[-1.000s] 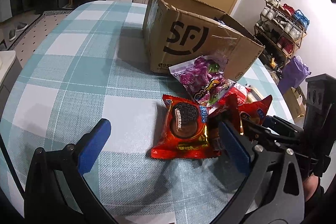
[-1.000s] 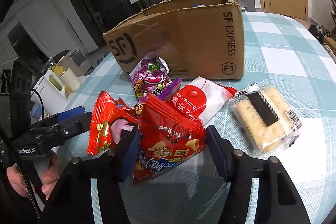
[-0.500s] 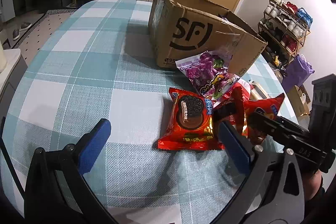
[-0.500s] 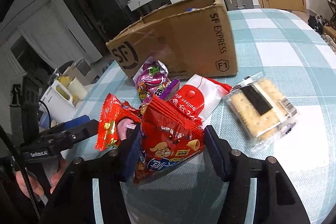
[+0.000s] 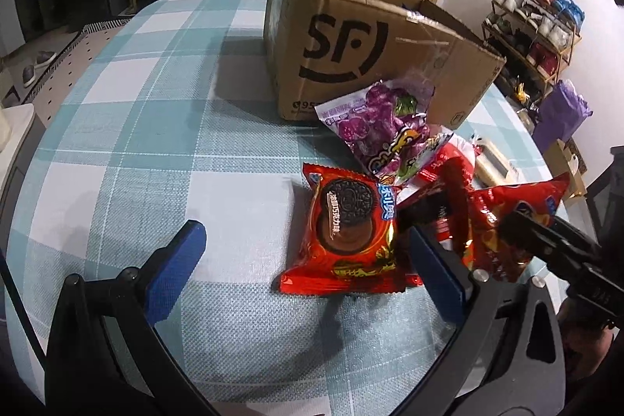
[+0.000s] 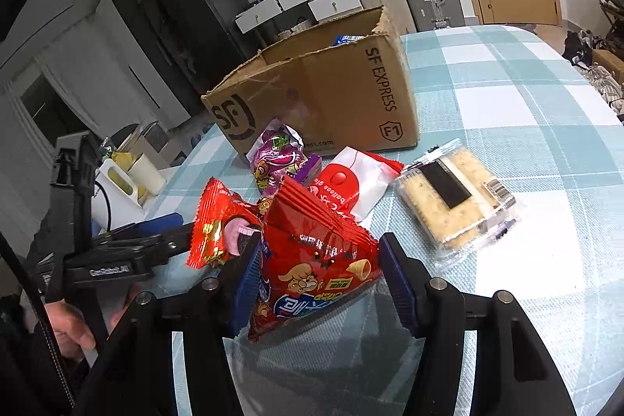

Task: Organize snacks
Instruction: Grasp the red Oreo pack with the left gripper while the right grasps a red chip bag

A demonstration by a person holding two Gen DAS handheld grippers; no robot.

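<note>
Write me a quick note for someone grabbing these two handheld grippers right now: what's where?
Right gripper: shut on a red chip bag, lifted off the table.
Left gripper: open, holding nothing, hovering beside the red cookie pack.
On the table in front of the SF cardboard box: purple candy bag, red-and-white packet, clear cracker pack.
Done: something blue already lies in the box.
Left: box the chip bag, then the rest.

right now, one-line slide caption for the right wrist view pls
Right claw shut on a red chip bag before the open SF box on the checked tablecloth.
</note>
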